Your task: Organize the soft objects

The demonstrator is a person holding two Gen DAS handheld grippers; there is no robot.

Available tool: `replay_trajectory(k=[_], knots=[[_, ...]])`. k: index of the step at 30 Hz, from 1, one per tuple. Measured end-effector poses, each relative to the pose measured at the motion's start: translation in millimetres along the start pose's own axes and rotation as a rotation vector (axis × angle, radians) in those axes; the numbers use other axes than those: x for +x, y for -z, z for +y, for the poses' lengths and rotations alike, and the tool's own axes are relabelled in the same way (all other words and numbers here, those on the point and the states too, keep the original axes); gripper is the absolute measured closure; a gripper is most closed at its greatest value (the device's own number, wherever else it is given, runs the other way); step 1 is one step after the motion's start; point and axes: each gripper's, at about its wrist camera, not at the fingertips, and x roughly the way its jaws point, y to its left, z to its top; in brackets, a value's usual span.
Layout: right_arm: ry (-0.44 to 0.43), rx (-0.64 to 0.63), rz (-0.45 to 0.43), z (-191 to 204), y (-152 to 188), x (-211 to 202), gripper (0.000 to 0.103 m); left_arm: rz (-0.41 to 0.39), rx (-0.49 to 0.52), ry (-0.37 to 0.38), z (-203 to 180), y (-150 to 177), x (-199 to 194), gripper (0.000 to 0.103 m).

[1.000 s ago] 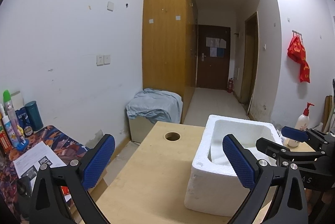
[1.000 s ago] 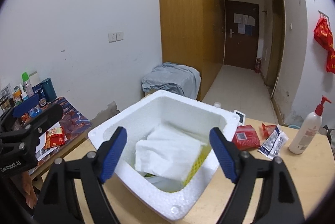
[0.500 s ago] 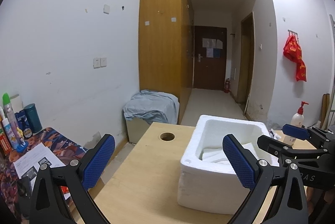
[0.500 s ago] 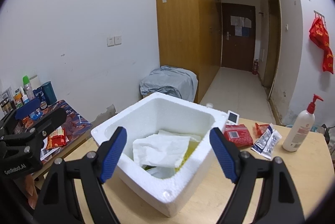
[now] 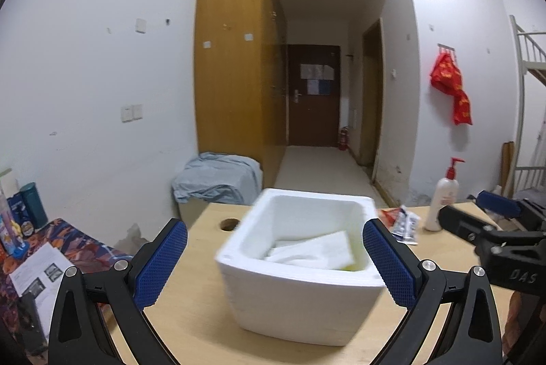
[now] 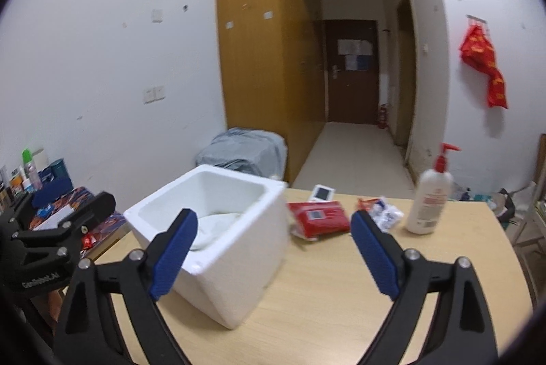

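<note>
Foam box (image 5: pixel 297 300) ahead; left gripper (image 5: pixel 274 259) wide, right gripper (image 6: pixel 273 250) opening, empty.

White foam box (image 6: pixel 245 249) holding white folded cloth (image 5: pixel 317 250) on a pale wood table (image 6: pixel 341 290); red flat packet (image 6: pixel 320 216); white pump bottle (image 6: pixel 428 201) with red top; blue-padded black claws.

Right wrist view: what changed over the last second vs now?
Both hand-held grippers pulled back from the foam box; in the right wrist view it went from between the fingers to left of centre. The right hand-held gripper is opening its jaws, nothing between them. The left hand-held gripper stayed open and empty. The white cloth stays in the box; the red packet and pump bottle stayed put.
</note>
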Motion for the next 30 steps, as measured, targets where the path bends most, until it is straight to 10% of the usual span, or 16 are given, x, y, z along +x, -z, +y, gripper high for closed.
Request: replay_trajectory(k=[11, 30], knots=[[0.099, 0.074, -0.032, -44.2, 14.6, -36.5, 0.000, 0.001, 0.004, 0.131, -48.0, 8.8, -8.6, 0.000], [0.081, 0.037, -0.111, -23.9, 33.6, -85.7, 0.000, -0.098, 0.009, 0.141, -51.1, 18.6, -70.1, 0.000]])
